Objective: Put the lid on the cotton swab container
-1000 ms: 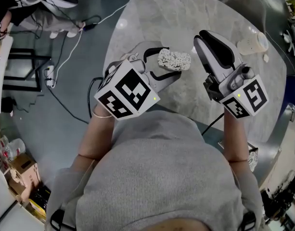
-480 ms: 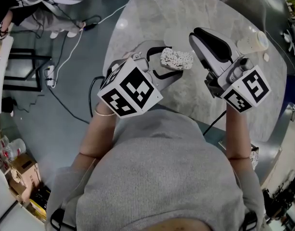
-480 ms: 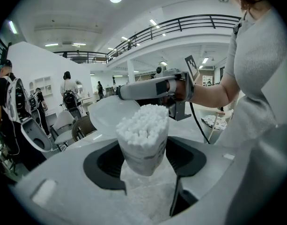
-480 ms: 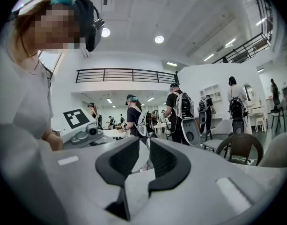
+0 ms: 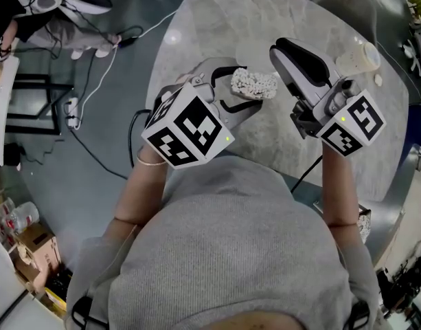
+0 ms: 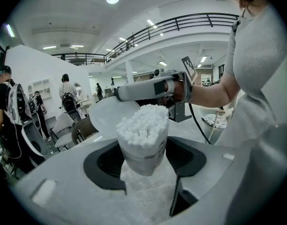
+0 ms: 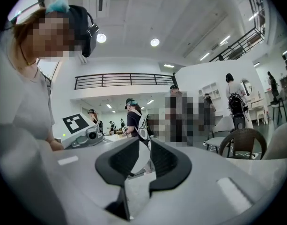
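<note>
With left gripper [image 6: 143, 162] clamping the cotton swab container [image 6: 144, 149] and right gripper [image 7: 142, 159] pinching the lid [image 6: 106, 118], a skewed approach could spill swabs [image 6: 143, 121].

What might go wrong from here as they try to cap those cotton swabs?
The swabs bulge above the rim of the container in the left gripper, so the lid may catch and spill some. The lid looks pinched only at its edge by the right gripper, so it may twist or slip when pressed.
</note>
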Action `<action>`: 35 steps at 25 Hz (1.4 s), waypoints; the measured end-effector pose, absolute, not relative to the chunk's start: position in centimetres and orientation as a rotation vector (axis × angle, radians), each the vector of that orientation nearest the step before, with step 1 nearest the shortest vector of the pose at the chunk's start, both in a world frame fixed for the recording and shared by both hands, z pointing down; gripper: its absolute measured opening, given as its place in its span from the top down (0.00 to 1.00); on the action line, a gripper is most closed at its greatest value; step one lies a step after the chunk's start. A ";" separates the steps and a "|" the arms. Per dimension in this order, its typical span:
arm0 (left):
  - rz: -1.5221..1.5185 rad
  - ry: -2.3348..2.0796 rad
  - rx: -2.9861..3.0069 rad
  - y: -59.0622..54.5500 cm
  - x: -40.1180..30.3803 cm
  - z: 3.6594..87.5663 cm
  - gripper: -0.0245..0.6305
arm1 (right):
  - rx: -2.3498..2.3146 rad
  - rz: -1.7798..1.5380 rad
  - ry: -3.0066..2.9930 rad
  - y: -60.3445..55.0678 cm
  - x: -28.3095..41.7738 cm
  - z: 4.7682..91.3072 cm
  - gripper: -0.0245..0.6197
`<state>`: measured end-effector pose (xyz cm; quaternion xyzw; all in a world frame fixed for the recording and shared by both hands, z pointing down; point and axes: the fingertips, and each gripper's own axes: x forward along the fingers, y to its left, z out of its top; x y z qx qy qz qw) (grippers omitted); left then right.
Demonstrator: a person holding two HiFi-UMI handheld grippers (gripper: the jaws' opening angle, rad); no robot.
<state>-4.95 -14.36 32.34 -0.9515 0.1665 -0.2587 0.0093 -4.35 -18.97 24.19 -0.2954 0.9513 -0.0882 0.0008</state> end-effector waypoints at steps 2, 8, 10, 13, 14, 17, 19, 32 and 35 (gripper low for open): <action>-0.809 0.516 -2.976 -14.4 -4.9 32.4 0.54 | -0.919 -0.299 2.967 -19.0 -4.3 24.2 0.86; -0.818 0.517 -2.998 -14.6 -5.0 32.5 0.54 | -0.919 -0.226 2.951 -18.9 -4.3 23.3 0.86; -0.820 0.517 -3.002 -14.6 -4.9 32.6 0.54 | -0.916 -0.191 2.955 -18.7 -4.4 23.2 0.86; -0.832 0.515 -3.002 -14.6 -5.0 32.6 0.54 | -0.899 -0.172 2.947 -18.4 -4.5 22.8 0.86; -0.830 0.516 -3.002 -14.6 -5.1 32.5 0.54 | -0.891 -0.167 2.944 -18.3 -4.5 22.6 0.86; -0.822 0.523 -3.003 -14.7 -5.2 32.5 0.54 | -0.877 -0.144 2.942 -17.8 -4.8 22.3 0.86; -0.827 0.525 -3.006 -14.5 -5.3 32.7 0.54 | -0.874 -0.122 2.949 -17.4 -5.0 22.2 0.86; -0.838 0.567 -3.013 -14.5 -5.6 33.1 0.54 | -0.838 -0.073 2.933 -15.4 -5.1 21.6 0.90; -0.831 0.577 -3.017 -14.6 -5.4 33.0 0.54 | -0.834 -0.071 2.930 -15.1 -4.9 21.6 0.91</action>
